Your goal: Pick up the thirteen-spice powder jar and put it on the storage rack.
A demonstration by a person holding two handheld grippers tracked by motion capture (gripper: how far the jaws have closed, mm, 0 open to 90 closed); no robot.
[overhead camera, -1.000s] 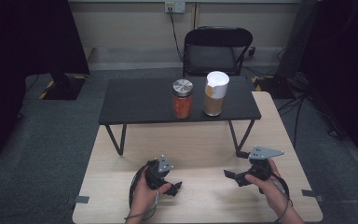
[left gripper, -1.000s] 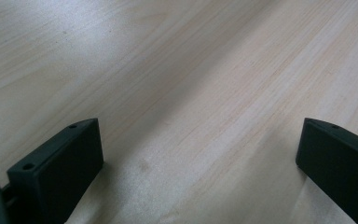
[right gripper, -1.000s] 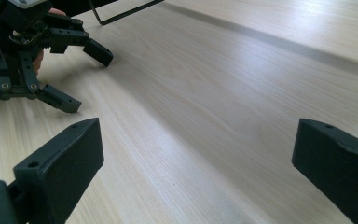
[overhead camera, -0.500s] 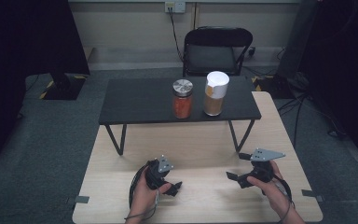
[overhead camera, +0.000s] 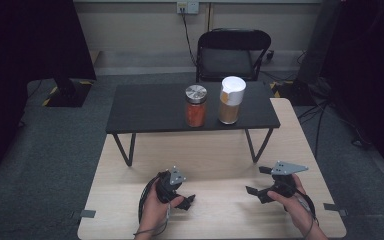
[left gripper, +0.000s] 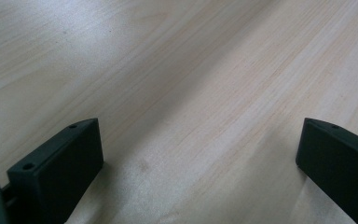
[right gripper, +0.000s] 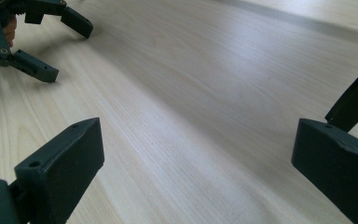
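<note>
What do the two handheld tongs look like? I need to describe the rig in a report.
Both are black. The left tongs and right tongs each carry a grey three-cornered plate on top and end in two blocky black jaws with small holes. A black cable loops from the left one. No sleeves show on the forearms.

No legible text, label, brand, number or sign found on the two jars, the wall socket or the desk; any jar markings are too small to read
</note>
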